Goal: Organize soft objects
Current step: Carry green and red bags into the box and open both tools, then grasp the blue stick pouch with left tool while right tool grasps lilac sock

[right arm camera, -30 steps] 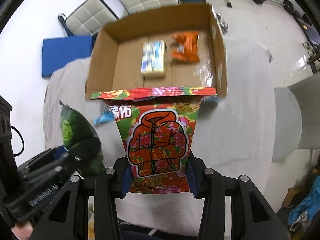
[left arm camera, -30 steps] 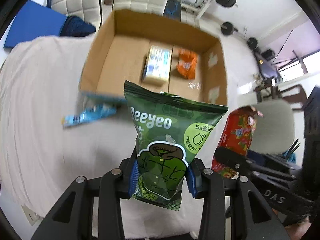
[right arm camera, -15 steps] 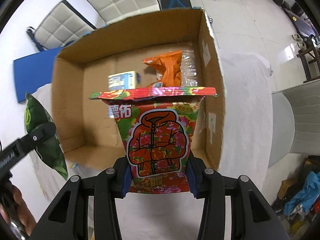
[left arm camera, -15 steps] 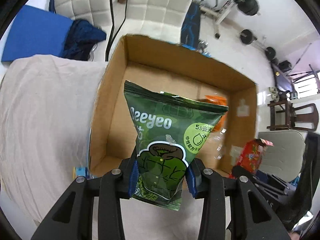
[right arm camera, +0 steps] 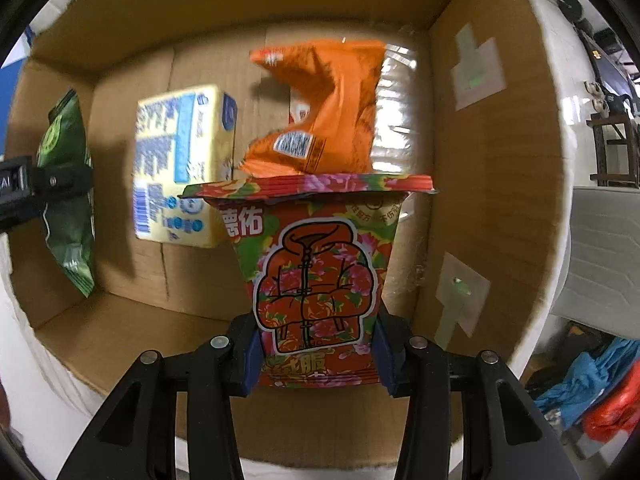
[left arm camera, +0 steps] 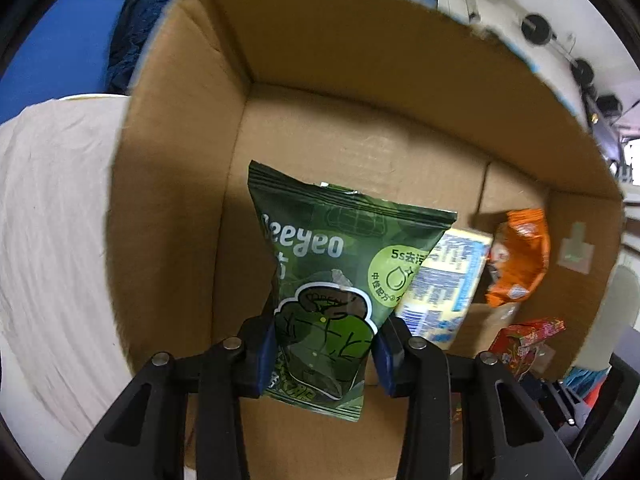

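The left gripper [left arm camera: 325,354] is clamped on the lower end of a green packet [left arm camera: 336,280], and the right gripper [right arm camera: 316,354] is clamped likewise on a red flowered packet [right arm camera: 320,276]; both point steeply down into the open cardboard box [left arm camera: 360,60]. Each packet's long axis runs on from its fingers toward the box floor. The green one hangs over bare floor by the left wall, while the red one hangs just short of the yellow pack [right arm camera: 180,164] and the orange bag [right arm camera: 320,108] lying there, so its landing spot looks tighter.
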Motion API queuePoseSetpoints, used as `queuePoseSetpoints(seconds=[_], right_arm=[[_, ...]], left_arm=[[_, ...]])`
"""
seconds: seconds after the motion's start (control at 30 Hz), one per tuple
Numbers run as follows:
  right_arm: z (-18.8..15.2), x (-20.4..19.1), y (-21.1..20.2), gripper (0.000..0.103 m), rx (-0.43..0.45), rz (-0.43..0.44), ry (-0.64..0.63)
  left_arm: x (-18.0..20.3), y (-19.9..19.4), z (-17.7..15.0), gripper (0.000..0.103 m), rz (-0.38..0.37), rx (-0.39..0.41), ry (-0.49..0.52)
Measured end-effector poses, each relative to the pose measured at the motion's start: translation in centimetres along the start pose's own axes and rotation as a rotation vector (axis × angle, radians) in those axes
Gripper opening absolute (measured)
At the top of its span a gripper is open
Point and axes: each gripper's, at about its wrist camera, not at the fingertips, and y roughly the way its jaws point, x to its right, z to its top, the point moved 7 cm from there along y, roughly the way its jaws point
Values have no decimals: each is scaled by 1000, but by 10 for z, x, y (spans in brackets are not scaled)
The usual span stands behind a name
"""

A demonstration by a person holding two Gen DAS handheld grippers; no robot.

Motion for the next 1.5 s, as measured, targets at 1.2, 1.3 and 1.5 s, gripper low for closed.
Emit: queuePoseSetpoints(seconds=[1.2,1.3,1.5], right_arm=[[-140,-16,-158,103,364,54,-17],[-160,-19,-161,103,386,51,-28],[-193,-24,-161,103,369,74,-56]], left_arm=[[-16,-146,-170,98,60,460,68],[-17,-152,-197,98,43,489,69],[-27,-151,-233,98,80,511,62]])
